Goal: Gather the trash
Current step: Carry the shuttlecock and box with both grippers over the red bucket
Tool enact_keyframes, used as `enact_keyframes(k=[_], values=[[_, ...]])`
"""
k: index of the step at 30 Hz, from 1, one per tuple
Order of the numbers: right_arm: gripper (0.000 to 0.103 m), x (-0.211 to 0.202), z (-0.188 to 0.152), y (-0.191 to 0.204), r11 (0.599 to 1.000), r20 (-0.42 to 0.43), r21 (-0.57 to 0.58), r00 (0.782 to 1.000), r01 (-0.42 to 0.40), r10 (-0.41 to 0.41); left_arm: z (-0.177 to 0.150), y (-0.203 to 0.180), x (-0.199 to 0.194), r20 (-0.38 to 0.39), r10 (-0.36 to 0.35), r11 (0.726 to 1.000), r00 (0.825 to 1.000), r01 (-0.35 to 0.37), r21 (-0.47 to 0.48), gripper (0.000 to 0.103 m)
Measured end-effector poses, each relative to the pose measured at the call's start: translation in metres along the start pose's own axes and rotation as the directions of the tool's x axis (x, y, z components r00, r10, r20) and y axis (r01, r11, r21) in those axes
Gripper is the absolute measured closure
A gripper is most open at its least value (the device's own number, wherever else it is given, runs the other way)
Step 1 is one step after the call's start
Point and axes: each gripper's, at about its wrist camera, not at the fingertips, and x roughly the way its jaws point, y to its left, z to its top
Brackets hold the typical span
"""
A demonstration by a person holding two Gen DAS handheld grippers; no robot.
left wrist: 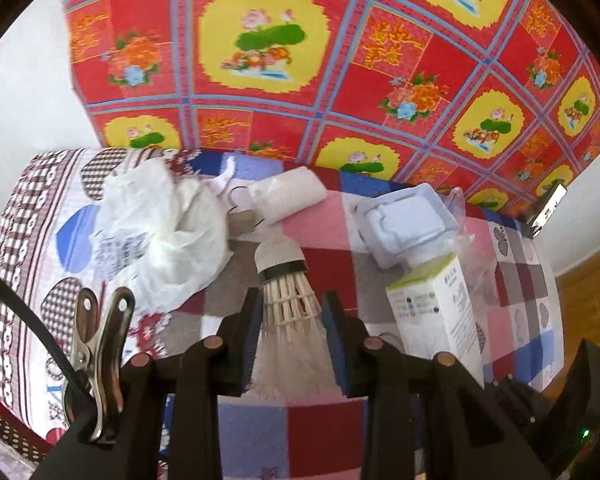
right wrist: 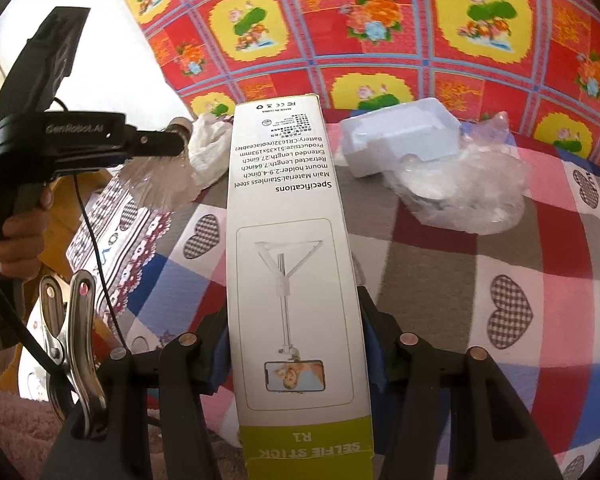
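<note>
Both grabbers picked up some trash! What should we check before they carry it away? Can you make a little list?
1. Left gripper holds the shuttlecock between its pads: ok.
2. Right gripper is clamped on the selfie stick box: ok.
3. Box sits straight in the grip: ok.
4. Trash bin in sight: not ok, none visible.
5. More trash left on the bed: crumpled white bag, plastic tray, clear wrap: not ok.

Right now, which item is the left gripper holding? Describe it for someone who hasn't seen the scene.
Over the patchwork quilt, the left gripper pinches a shuttlecock. Unlike the crumpled bag and boxes beside it, it has a round cork nose and white feather skirt.
</note>
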Motion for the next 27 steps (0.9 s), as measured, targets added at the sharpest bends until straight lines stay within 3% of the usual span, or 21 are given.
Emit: enact_keyframes(k=[11, 21, 27], values=[[0.049, -0.016, 0.006, 0.065, 0.999, 0.036, -0.027, 0.999, 0.042, -0.041, -0.029, 0.06, -0.055, 0.049, 0.022, 1.0, 0.999, -0.022, 0.002, 0.071], [0.049, -0.018, 0.009, 0.148, 0.996, 0.076, -0.084, 0.997, 0.04, -0.034, -0.062, 0.126, -0.118, 0.119, 0.029, 0.999, 0.992, -0.025, -0.036, 0.071], [0.049, 0.0, 0.019, 0.204, 0.988, 0.065, -0.152, 0.998, 0.005, 0.005, -0.079, 0.178, -0.152, 0.158, 0.074, 0.996, 0.985, -0.064, -0.066, 0.071]])
